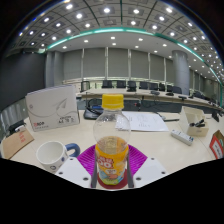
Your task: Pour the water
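Clear plastic bottle (112, 140) with orange liquid is pinched upright in the claw (111, 170), above the tabletop (160, 140). Pouring seems not yet begun; next, it should probably be tilted over the mug (52, 155) nearby.

Ceiling spotlights (106, 10) above a long table (150, 140), dark chairs (135, 86).

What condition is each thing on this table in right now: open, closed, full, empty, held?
bottle: upright, yellow cap on, orange liquid filling about its lower half, held between the fingers.
gripper: fingers closed on the bottle's lower part.
mug: upright on the table, left of the bottle, looks empty, though its inside is hard to see.
box: standing upright behind the mug, closed.
papers: lying flat beyond the bottle.
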The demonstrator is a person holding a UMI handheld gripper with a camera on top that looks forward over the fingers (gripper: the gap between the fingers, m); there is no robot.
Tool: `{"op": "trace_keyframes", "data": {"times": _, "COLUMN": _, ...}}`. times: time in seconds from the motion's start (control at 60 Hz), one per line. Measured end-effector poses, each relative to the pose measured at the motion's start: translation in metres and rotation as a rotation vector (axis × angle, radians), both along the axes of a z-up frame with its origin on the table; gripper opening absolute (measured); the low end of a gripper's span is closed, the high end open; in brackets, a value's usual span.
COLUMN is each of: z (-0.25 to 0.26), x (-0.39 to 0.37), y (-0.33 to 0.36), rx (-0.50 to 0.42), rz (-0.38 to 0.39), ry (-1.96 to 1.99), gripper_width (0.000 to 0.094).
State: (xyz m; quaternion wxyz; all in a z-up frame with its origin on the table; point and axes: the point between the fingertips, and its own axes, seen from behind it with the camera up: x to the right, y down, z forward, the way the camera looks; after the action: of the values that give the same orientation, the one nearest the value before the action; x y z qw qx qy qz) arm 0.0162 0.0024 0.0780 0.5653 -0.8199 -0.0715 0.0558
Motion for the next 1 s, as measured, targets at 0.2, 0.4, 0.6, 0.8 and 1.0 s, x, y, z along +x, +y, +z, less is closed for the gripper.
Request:
{"op": "trace_keyframes", "data": {"times": 0.2, "z": -0.008, "x": 0.0, "y": -0.007, "rx": -0.029, "rz": -0.006, "ry": -0.02, "gripper_width": 0.064}}
{"op": "trace_keyframes", "data": {"times": 0.4, "z": 0.018, "x": -0.001, "y": -0.046, "rx": -0.078, "rz": -0.063, "ry": -0.017, "gripper_width": 0.0865}}
{"op": "trace_keyframes", "data": {"times": 0.6, "z": 0.084, "x": -0.025, "y": -0.142, "rx": -0.12, "rz": -0.119, "ry": -0.036, "gripper_width": 0.0857}}
{"op": "trace_keyframes", "data": {"times": 0.8, "z": 0.146, "x": -0.059, "y": -0.25, "rx": -0.152, "rz": -0.145, "ry": -0.062, "gripper_width": 0.0858}}
{"op": "trace_keyframes", "data": {"times": 1.0, "z": 0.178, "x": -0.07, "y": -0.313, "rx": -0.138, "rz": -0.163, "ry": -0.096, "gripper_width": 0.0858}}
